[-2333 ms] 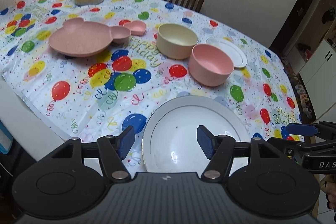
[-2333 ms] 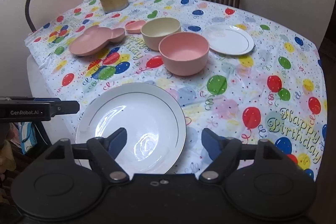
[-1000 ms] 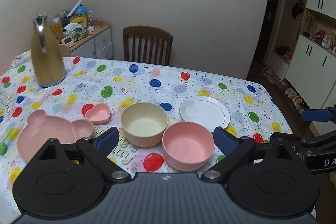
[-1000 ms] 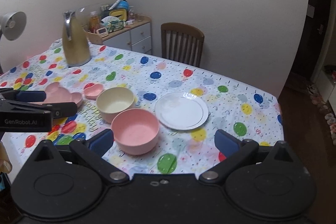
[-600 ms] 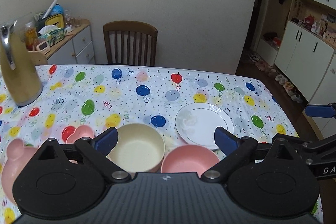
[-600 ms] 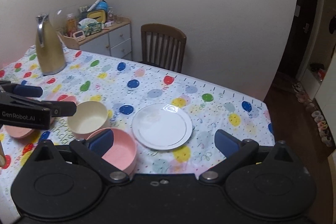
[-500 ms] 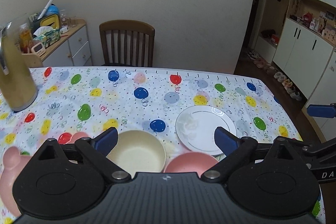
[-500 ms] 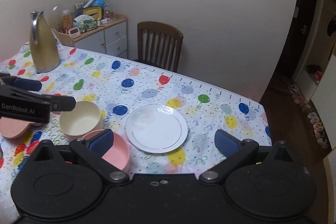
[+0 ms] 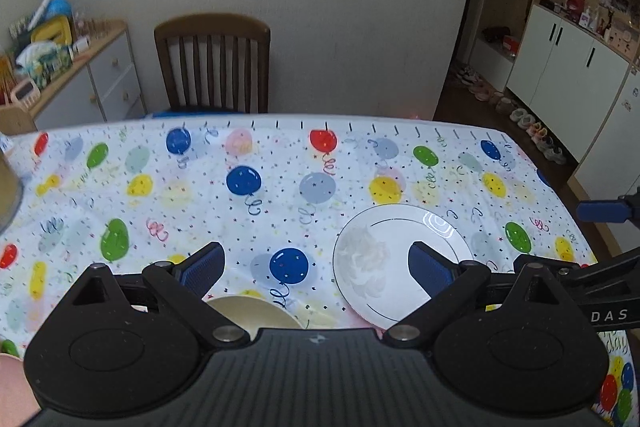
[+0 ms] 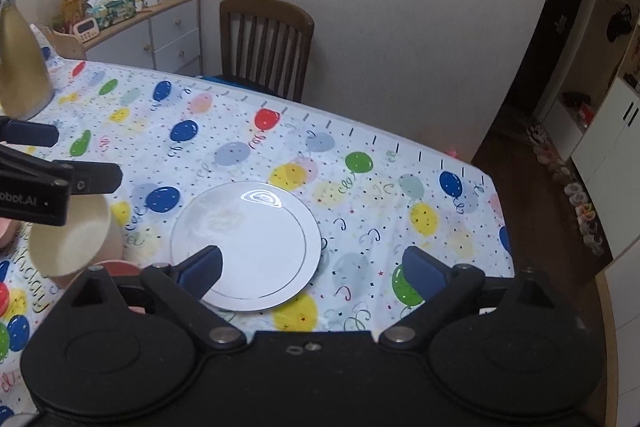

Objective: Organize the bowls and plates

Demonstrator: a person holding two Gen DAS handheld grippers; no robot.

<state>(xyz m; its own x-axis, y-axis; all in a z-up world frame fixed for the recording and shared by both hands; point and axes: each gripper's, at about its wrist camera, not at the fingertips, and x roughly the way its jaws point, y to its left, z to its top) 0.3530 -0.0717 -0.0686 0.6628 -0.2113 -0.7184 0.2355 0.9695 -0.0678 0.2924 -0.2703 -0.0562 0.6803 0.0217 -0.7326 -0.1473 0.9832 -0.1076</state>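
The right gripper [image 10: 312,267], jaws wide, empty and closing, hovers above the small white plate [image 10: 256,243] at the bench's [image 10: 400,195] far right; left gripper [image 9: 316,267] open, empty; approach the plate's rim low, squarely.

- The far stretch of the bench [image 10: 360,195], under its balloon-print cloth, lies bare and open.
- The small white gold-rimmed plate [image 10: 256,243] lies low.
- The cream round bowl [image 10: 68,243] stands just left of the plate.
- The tall gold metal jug [image 10: 20,67] blocks the far left corner.
- The brown wooden slat-backed chair [image 10: 266,47] closes the far edge.
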